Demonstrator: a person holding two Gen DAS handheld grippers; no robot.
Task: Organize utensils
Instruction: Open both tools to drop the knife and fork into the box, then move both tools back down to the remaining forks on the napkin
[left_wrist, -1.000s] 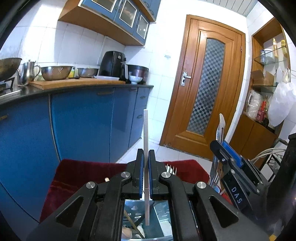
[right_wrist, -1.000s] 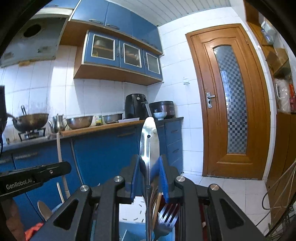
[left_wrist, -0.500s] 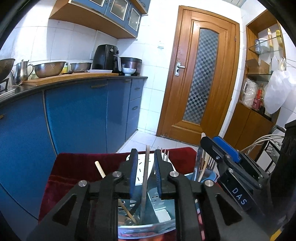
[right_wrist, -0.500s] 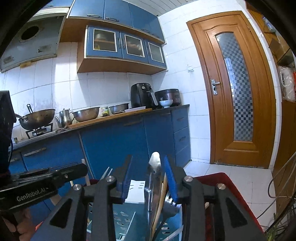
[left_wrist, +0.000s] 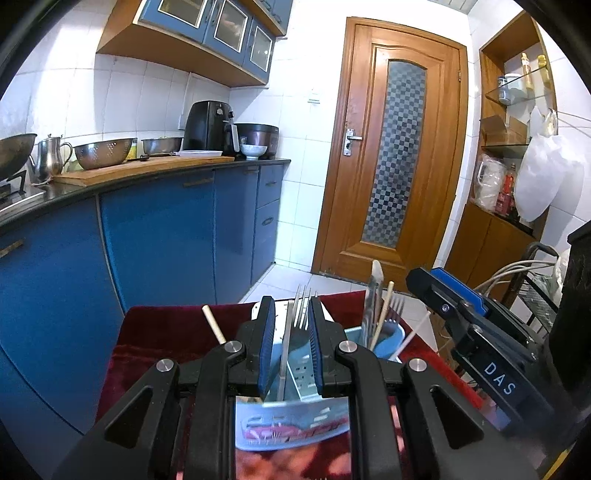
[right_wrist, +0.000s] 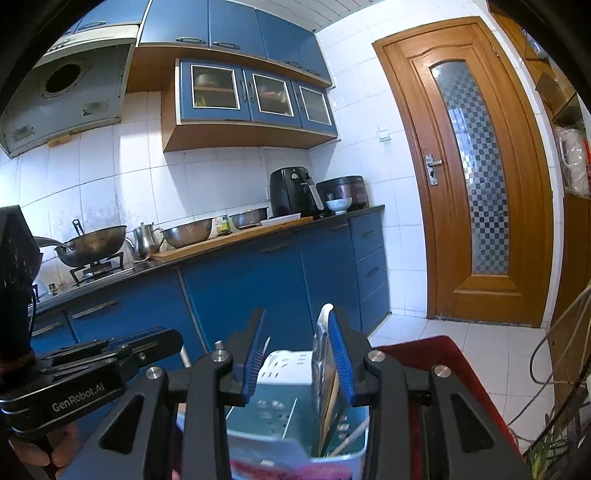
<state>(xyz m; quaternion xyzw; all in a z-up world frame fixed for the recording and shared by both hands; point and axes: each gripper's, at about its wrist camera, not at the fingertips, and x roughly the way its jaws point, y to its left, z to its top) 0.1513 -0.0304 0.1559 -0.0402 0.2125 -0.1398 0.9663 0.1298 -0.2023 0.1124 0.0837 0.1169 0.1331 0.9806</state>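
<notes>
1. A second earlier the left tool (left_wrist: 290, 345) had clamped a pale chopstick (left_wrist: 285, 354) upright, and the right tool (right_wrist: 295, 360) had gripped a steel spatula (right_wrist: 320, 354) by its handle
2. By this moment both had let go: the left tool's blue pads (left_wrist: 266, 347) stood a little apart with the chopstick loose between them, touching neither, and the right tool's pads were wider apart, the spatula leaning by the right-hand pad without being pinched
3. Both pieces stood on their own in the blue utensil holder (left_wrist: 388, 334), beside a fork (left_wrist: 303, 308), another fork and more chopsticks
4. I judged that two utensils had just been delivered and that this step was finished; both tools looked empty and free to fetch more
5. Whether any utensils remained outside the holder could not be told from these views
6. The holder stood on a surface covered with a dark red cloth (left_wrist: 166, 332), with a white perforated container just behind it
7. Around it was a kitchen: blue cabinets (left_wrist: 159, 236) under a dark counter with a colander, a kettle, an air fryer (left_wrist: 208, 125) and a rice cooker, a wok on the hob, white tiles and a wooden door (left_wrist: 395, 155) with chequered glass
</notes>
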